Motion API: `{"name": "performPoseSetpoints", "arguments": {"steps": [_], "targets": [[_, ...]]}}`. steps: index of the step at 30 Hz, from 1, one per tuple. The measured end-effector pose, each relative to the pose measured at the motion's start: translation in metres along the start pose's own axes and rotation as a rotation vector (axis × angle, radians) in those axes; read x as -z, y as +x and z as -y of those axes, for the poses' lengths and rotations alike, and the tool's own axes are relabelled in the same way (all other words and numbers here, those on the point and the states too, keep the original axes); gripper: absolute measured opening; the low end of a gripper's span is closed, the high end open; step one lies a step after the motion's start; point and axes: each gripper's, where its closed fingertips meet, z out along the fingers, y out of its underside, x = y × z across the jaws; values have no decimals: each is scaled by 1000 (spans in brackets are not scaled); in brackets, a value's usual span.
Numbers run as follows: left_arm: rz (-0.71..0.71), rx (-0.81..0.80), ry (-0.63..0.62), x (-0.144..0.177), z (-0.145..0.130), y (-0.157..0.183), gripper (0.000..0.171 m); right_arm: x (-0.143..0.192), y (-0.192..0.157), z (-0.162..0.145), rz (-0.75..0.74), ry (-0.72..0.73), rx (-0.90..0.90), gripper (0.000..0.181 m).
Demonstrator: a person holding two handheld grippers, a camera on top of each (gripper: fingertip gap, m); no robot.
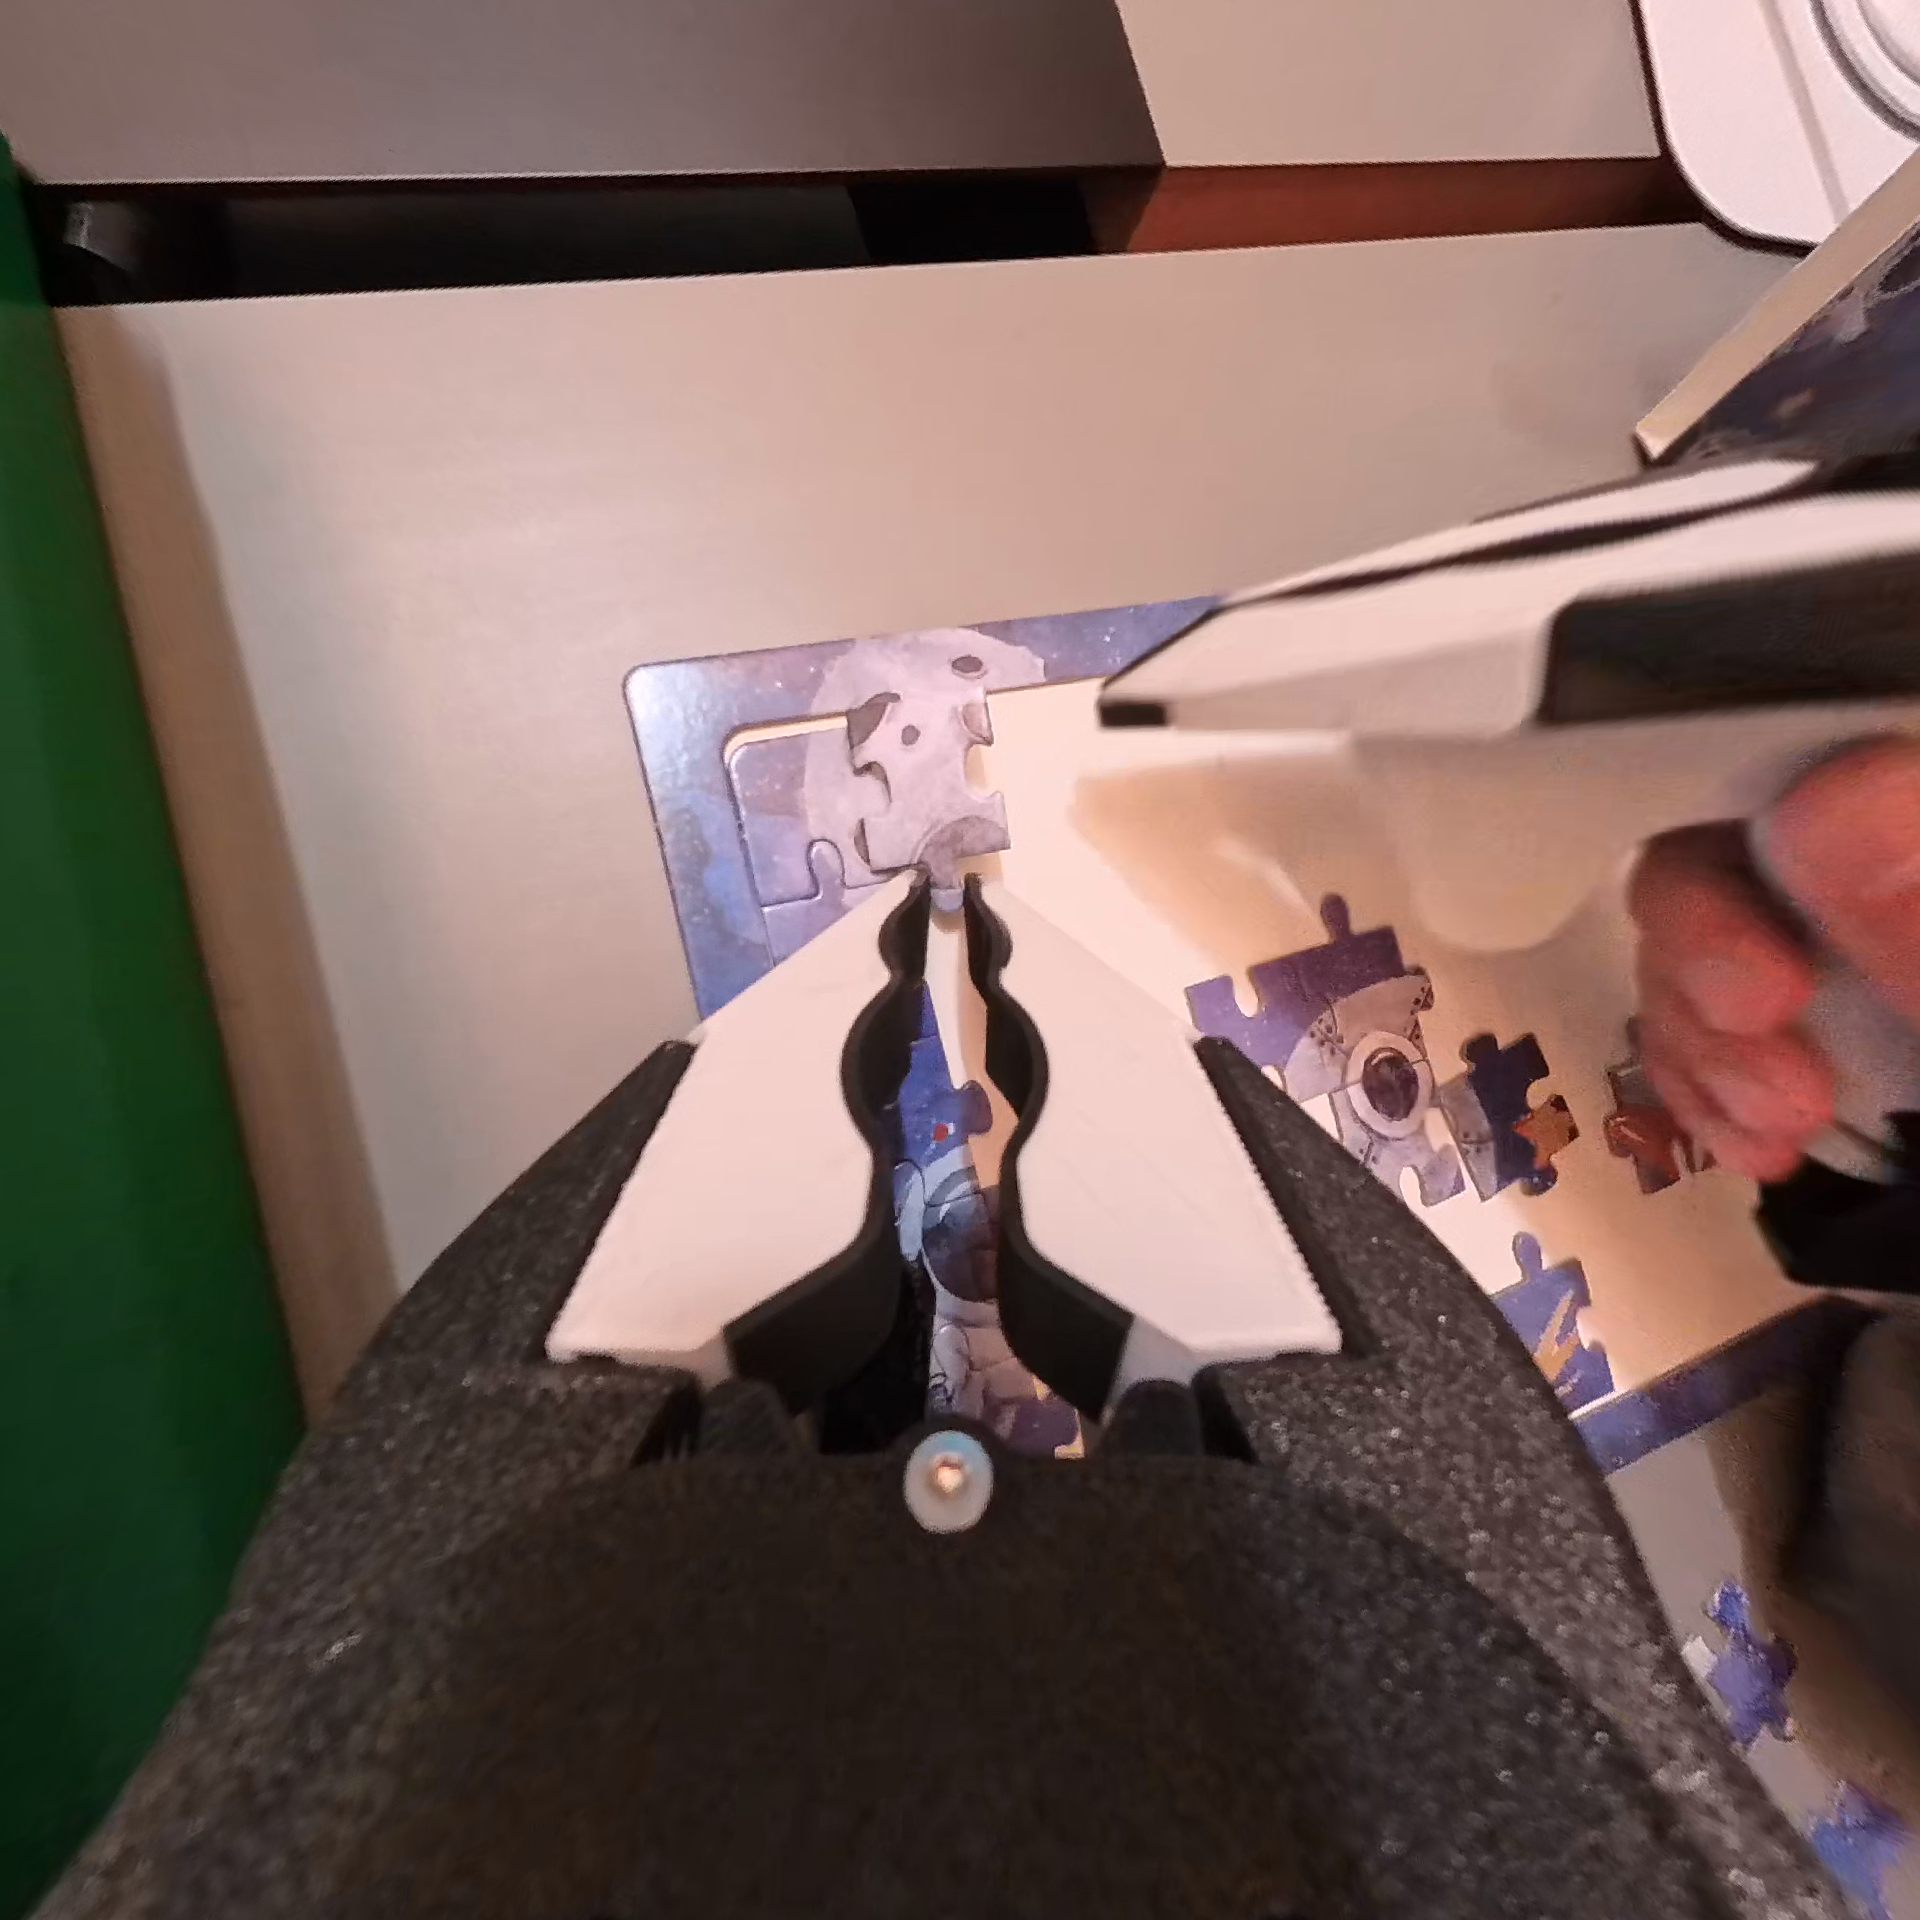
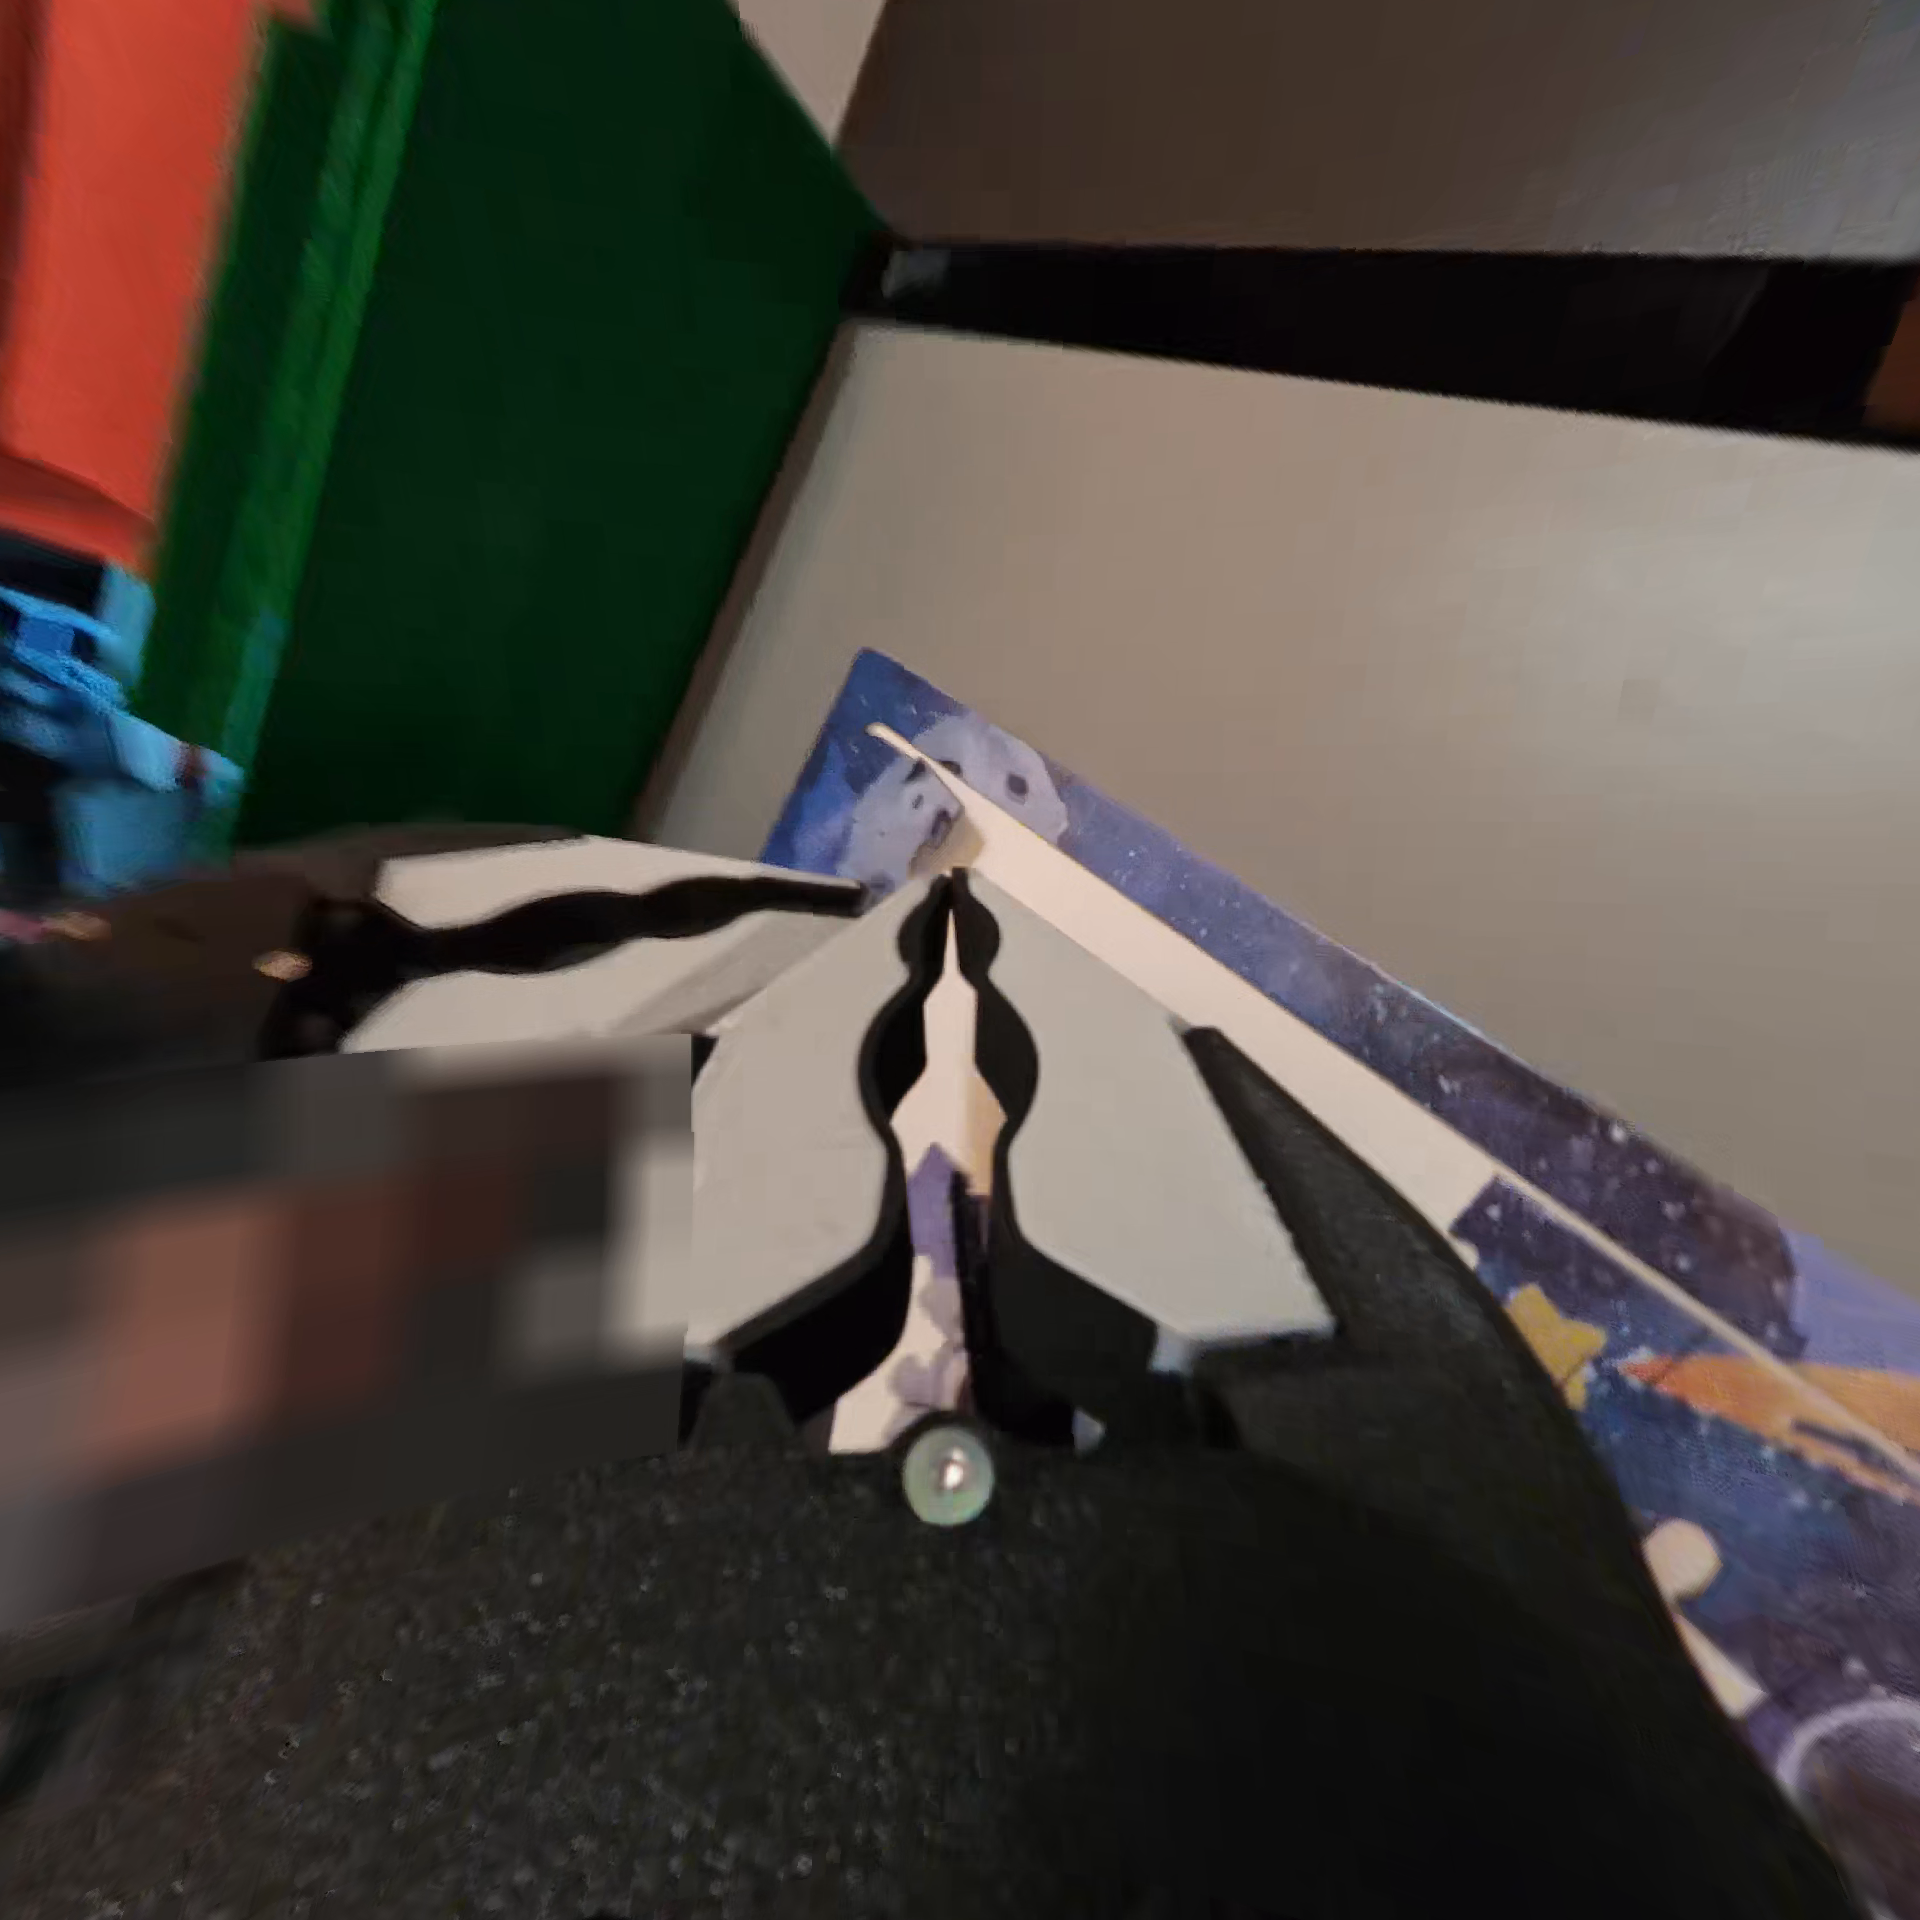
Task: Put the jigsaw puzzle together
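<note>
The puzzle frame (image 1: pixel 675 810), blue and starry with a cream inner floor, lies on a pale table. A grey moon piece (image 1: pixel 930 779) sits in its far left corner, against a fitted blue piece (image 1: pixel 779 821). My left gripper (image 1: pixel 945 891) is shut on the moon piece's near tab. Several rocket pieces (image 1: pixel 1371 1070) lie joined in the frame. My right gripper (image 2: pixel 954 883) is shut and empty, its tips over the cream floor by the moon piece (image 2: pixel 935 800). It enters the left wrist view (image 1: pixel 1127 712) from the right, held by a hand (image 1: pixel 1745 987).
A green panel (image 1: pixel 104 935) stands at the table's left edge. A printed blue box (image 1: pixel 1829 343) leans at the far right, and a white appliance (image 1: pixel 1766 104) is behind it. Loose blue pieces (image 1: pixel 1756 1683) lie near right of the frame. A dark gap (image 1: pixel 520 239) runs behind the table. The grippers are tip to tip, or close to it.
</note>
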Motion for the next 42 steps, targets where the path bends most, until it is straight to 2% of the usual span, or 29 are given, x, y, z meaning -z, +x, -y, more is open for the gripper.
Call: {"name": "performPoseSetpoints", "arguments": {"steps": [2, 5, 9, 11, 13, 18, 35, 40, 42], "targets": [[6, -3, -2, 0, 0, -1, 6, -10, 0, -6, -92, -40, 161, 0], [7, -7, -2, 1, 0, 0, 6, -11, -12, 7, -162, 63, 310, 1], [2, -14, -2, 0, 1, 3, 6, -11, -21, 18, -171, 161, 388, 0], [3, -14, -6, 0, 0, 3, 6, -18, -13, 11, -199, 126, 427, 0], [11, -14, -7, -1, 0, 3, 6, -21, -4, 5, -235, 75, 409, 0], [13, -17, -12, -2, 0, 4, 6, -22, -10, 2, -150, 61, 337, 0], [25, -18, -27, -3, -2, 5, 6, -27, -3, -1, -206, 37, 384, 0], [44, 4, -11, 9, 1, -2, 15, -27, -3, -1, -196, 33, 374, 0], [64, 30, 17, 15, 5, -10, 13, -21, -4, 2, -198, 40, 382, 0]]}}
